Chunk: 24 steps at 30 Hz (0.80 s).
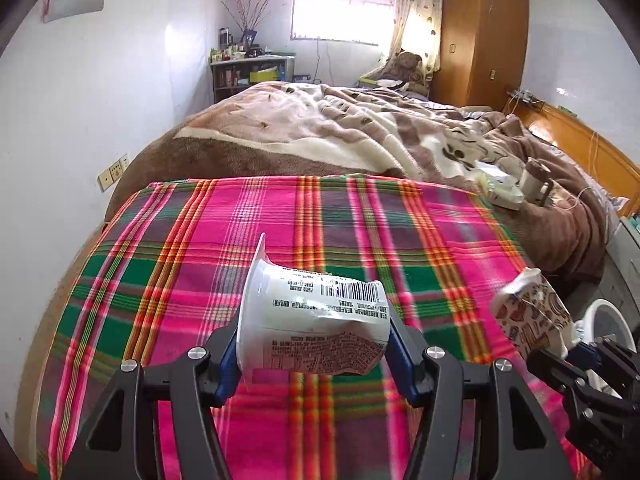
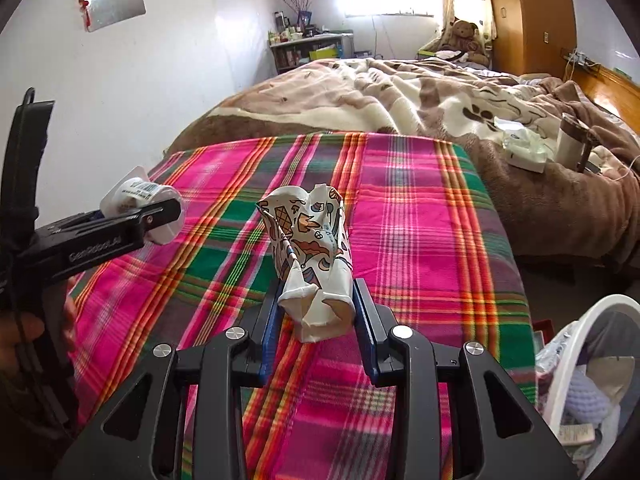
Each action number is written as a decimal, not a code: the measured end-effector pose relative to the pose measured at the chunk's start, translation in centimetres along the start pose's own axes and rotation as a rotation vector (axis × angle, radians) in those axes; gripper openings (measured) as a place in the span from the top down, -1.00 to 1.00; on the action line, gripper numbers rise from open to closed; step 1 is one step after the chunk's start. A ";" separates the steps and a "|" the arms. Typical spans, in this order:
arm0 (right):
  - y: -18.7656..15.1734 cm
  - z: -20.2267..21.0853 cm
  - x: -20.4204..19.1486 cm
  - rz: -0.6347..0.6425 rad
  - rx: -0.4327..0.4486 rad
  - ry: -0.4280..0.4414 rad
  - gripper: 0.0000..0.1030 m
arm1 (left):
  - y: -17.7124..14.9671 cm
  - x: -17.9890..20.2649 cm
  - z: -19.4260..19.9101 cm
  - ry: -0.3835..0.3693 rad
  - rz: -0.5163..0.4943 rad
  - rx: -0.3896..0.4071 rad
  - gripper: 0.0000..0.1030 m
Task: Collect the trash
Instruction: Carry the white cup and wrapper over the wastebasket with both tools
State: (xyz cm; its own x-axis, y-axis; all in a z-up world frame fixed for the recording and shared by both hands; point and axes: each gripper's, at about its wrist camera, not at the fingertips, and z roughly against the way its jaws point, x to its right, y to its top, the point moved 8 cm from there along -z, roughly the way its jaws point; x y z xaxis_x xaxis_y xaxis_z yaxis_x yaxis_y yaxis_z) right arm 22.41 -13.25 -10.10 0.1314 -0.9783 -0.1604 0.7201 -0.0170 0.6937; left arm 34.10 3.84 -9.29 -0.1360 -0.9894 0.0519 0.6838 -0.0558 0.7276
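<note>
A white plastic yogurt cup (image 1: 312, 320) with a barcode label lies sideways between the blue pads of my left gripper (image 1: 314, 350), which is shut on it above the plaid cloth (image 1: 200, 240). The right wrist view shows this cup (image 2: 138, 196) at the left, in the left gripper (image 2: 160, 216). My right gripper (image 2: 316, 320) is shut on a crumpled patterned paper cup (image 2: 310, 248), held upright over the cloth (image 2: 420, 220). In the left wrist view that paper cup (image 1: 532, 312) hangs at the right edge.
A white bin (image 2: 592, 360) holding rubbish stands at the lower right beside the bed. Further up the brown blanket (image 2: 380, 92) lie a tissue box (image 2: 524, 152) and a white mug (image 2: 570, 140). A wooden wardrobe (image 1: 480, 32) and a shelf (image 1: 252, 72) stand at the far wall.
</note>
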 end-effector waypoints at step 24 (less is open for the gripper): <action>-1.7 8.7 4.9 -0.067 0.121 -0.034 0.32 | -3.0 10.1 11.2 -0.123 -0.082 0.108 -0.18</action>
State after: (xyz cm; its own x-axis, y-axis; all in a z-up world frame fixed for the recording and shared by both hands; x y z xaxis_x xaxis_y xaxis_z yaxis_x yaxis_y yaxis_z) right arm 15.91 -19.80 -5.96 0.0610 -0.9806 -0.1864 0.6388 -0.1051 0.7621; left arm 22.64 -4.47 -3.34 -0.2796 -0.9577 0.0680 0.5868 -0.1144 0.8016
